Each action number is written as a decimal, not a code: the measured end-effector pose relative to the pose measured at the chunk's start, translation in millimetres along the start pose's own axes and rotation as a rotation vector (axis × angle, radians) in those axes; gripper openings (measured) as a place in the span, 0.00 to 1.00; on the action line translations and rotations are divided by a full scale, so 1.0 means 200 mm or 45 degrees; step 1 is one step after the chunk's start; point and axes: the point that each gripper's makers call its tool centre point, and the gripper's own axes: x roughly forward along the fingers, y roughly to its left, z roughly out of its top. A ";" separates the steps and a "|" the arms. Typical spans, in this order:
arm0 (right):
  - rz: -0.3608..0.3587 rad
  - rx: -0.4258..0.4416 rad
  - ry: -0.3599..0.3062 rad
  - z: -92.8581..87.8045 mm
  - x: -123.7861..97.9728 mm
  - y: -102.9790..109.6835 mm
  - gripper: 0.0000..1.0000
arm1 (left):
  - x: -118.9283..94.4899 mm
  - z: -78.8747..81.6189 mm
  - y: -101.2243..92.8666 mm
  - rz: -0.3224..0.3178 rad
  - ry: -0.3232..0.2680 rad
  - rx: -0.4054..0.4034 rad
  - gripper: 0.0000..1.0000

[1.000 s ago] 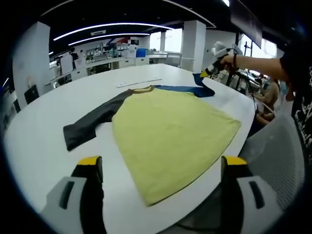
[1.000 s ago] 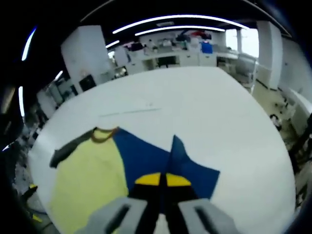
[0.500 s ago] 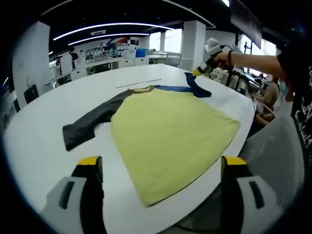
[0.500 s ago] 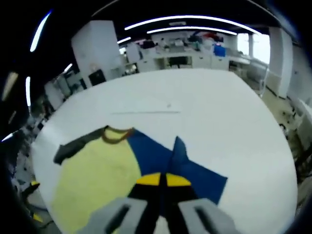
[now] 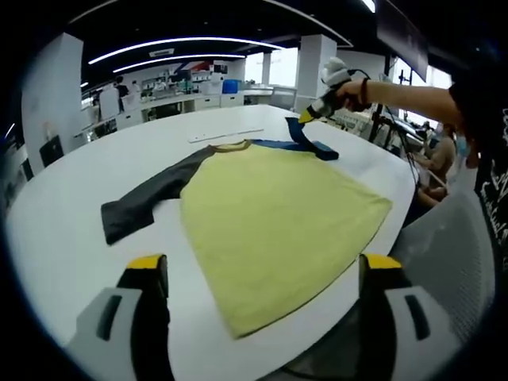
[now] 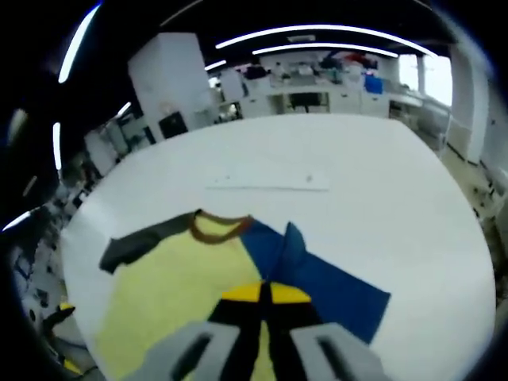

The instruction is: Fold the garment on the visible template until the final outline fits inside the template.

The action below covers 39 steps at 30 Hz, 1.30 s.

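A shirt lies flat on the white table (image 5: 55,238): yellow body (image 5: 270,214), brown collar (image 5: 230,145), dark grey sleeve (image 5: 143,205) stretched out to the left. Its blue sleeve (image 5: 305,141) is lifted at the far right, pinched by my right gripper (image 5: 306,117). In the right gripper view the right gripper (image 6: 264,292) is shut on the blue sleeve (image 6: 325,278), which hangs folded over the yellow body (image 6: 175,294), with the collar (image 6: 218,228) and grey sleeve (image 6: 135,246) beyond. My left gripper (image 5: 266,266) stands open near the shirt's hem, holding nothing.
A thin white strip (image 5: 226,135) lies on the table beyond the collar, also seen as a strip (image 6: 270,182) in the right gripper view. A person's arm (image 5: 413,99) reaches in from the right. A grey chair (image 5: 452,238) stands past the table's right edge. Desks fill the background.
My right gripper has carried the blue sleeve up and inward, toward the collar and over the shirt's body. The left gripper has not moved.
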 end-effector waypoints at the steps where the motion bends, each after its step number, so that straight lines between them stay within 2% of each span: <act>1: 0.006 -0.003 0.002 0.01 0.01 0.01 0.00 | 0.00 0.00 0.00 0.002 -0.002 -0.003 0.97; 16: 0.104 -0.009 -0.004 0.07 0.11 0.25 0.00 | 0.01 -0.01 0.01 -0.001 0.006 -0.007 0.96; 39: 0.276 -0.051 0.012 0.08 0.19 0.69 0.00 | 0.02 -0.01 0.00 -0.016 -0.022 -0.028 0.97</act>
